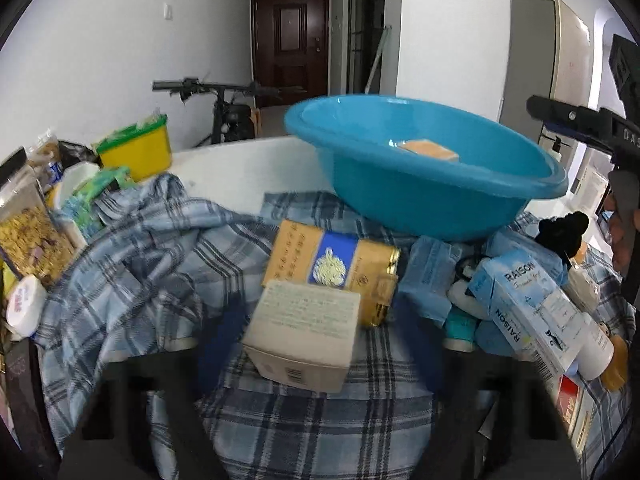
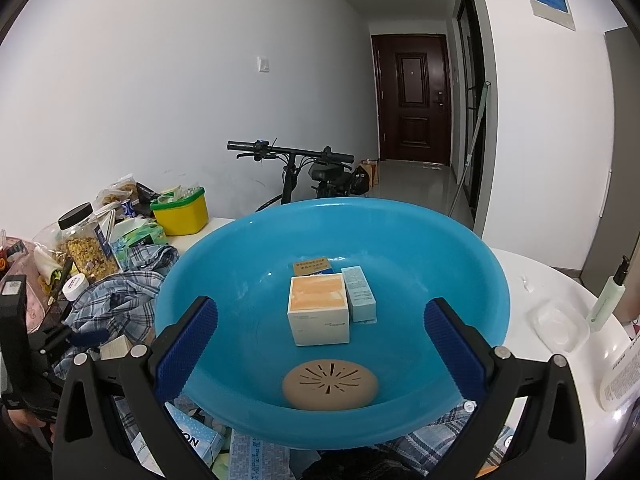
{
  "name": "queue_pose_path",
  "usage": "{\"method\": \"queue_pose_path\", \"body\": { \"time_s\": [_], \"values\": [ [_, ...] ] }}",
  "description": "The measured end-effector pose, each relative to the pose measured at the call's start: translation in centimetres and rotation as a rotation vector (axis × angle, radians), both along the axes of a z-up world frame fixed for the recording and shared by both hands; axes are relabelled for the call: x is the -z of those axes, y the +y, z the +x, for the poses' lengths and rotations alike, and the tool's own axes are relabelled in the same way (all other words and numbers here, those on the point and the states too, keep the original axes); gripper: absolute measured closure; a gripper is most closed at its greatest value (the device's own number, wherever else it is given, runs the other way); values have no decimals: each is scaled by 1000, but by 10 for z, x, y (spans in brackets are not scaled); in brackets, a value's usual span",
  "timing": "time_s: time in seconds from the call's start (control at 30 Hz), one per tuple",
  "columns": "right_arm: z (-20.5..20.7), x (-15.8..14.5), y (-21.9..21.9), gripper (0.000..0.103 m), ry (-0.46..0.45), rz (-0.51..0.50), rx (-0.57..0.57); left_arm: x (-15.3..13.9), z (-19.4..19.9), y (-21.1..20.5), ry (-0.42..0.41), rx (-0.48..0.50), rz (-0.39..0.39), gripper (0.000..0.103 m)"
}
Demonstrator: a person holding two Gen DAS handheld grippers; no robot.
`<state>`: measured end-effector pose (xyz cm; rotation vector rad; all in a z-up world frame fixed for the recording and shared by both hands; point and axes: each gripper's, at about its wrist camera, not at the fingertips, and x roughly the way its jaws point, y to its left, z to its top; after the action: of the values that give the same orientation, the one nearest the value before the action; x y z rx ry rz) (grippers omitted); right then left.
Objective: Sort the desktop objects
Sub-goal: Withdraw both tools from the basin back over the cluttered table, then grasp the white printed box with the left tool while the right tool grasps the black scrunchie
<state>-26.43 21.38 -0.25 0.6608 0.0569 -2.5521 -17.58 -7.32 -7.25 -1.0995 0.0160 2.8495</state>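
A: Start from our tongs. What are they doing?

B: Our left gripper (image 1: 320,350) is clamped on a cream box (image 1: 304,320), printed with fine text and a barcode, in front of the blue basin (image 1: 400,200) and lower than its rim. Our right gripper (image 2: 320,308) stands wide apart, its blue pads (image 2: 188,344) on either side of the basin's near rim, holding nothing.

A: And what is the basin on?

B: We see it on a heap over a white round table (image 2: 532,280). A blue plaid shirt (image 1: 140,260) spreads under and left of the basin. Behind it a bicycle (image 2: 292,160) leans by a white wall, and a corridor runs back to a dark door (image 2: 412,96).

A: What does the basin hold?

B: We count four things: an orange-topped white box (image 2: 318,312) in the middle, a pale green carton (image 2: 362,294) touching its right side, a gold flat pack (image 2: 312,267) behind them, and a tan vented disc (image 2: 330,384) nearest us.

A: Other containers?

B: Left of the basin are a yellow tub (image 2: 182,214) with a green rim and a black-lidded jar (image 2: 86,248) of cereal. To its right lies a clear plastic tray (image 2: 558,326).

A: Anything by the held box?

B: A gold-and-blue packet (image 1: 332,264) lies just behind it, below the basin.
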Motion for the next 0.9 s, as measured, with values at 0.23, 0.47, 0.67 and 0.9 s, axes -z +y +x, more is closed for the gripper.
{"method": "queue_pose_path", "body": {
  "time_s": [0.23,0.47,0.67,0.9],
  "values": [
    [0,-1,0,0,5,-4,0,5,-1,0,-24,-7,11,50],
    [3,-3,4,0,19,-11,3,0,5,5,10,-7,-4,50],
    [1,-1,4,0,16,16,-1,-10,14,4,59,-3,3,50],
    [21,0,26,0,-25,55,9,-19,19,4,93,10,22,50]
  ]
}}
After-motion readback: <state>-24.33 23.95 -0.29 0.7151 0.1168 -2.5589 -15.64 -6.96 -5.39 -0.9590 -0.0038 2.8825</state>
